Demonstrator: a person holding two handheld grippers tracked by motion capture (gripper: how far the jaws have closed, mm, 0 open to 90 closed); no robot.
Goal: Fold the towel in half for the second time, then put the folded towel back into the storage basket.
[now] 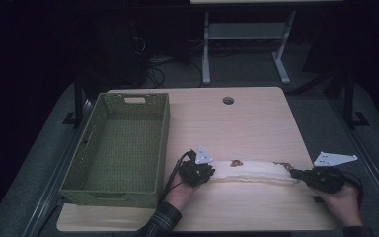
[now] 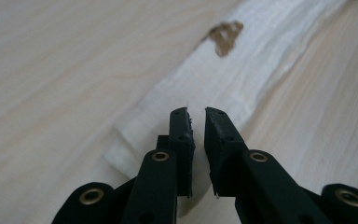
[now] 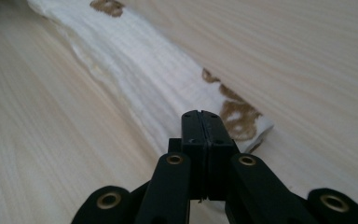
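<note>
Left tongs (image 2: 196, 113): a narrow gap is kept between the jaws, poised over the near end of the folded cloth (image 2: 223, 79); no pinch is seen
Right tongs (image 3: 201, 115): pressed together at the cloth's patterned end; whether fabric is caught cannot be told
Cloth: stretched along the desk (image 1: 237, 123) between both tongs
Basket (image 1: 121, 148): seen from the high view, left, apart
</note>
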